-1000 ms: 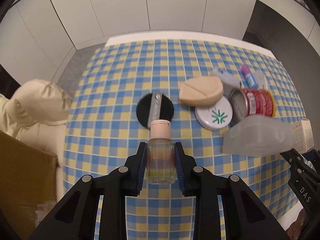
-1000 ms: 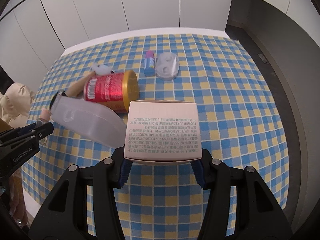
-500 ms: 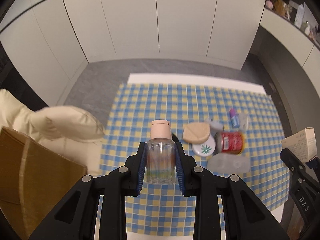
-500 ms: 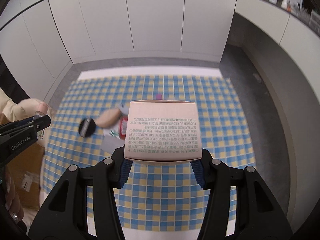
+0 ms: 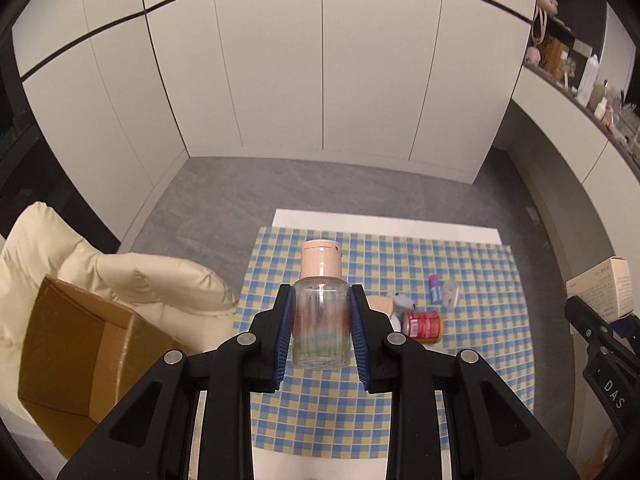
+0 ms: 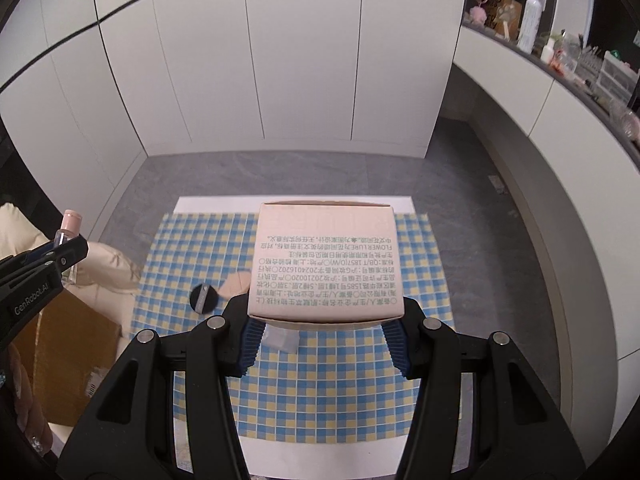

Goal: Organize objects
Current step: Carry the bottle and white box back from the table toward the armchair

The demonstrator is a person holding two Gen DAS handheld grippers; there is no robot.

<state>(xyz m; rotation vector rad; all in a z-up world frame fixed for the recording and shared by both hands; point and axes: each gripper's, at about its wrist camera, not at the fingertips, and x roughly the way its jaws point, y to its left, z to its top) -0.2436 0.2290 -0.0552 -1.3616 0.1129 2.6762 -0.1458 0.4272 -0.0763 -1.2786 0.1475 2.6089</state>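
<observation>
Mid-carry step, judging by both loads held high above the checked surface (image 5: 472, 408).

Left claw (image 5: 320, 330): pads clamped tight on clear bottle (image 5: 319, 320) w/ pink cap, upright between the fingers. Cardboard box (image 5: 76, 356) sits open, below and to the left of this claw, beside a cream cushion (image 5: 132, 276); probably the drop spot.

Right claw (image 6: 323, 342): jaws about half spread, gripping the pale carton (image 6: 325, 264) by its sides, printed face up. Red can (image 5: 424, 326), black puff (image 6: 204, 298) etc. lie far below, ahead of the claws.

Next: swing left over the box, lower, then release; bottle first, as it's nearer.
</observation>
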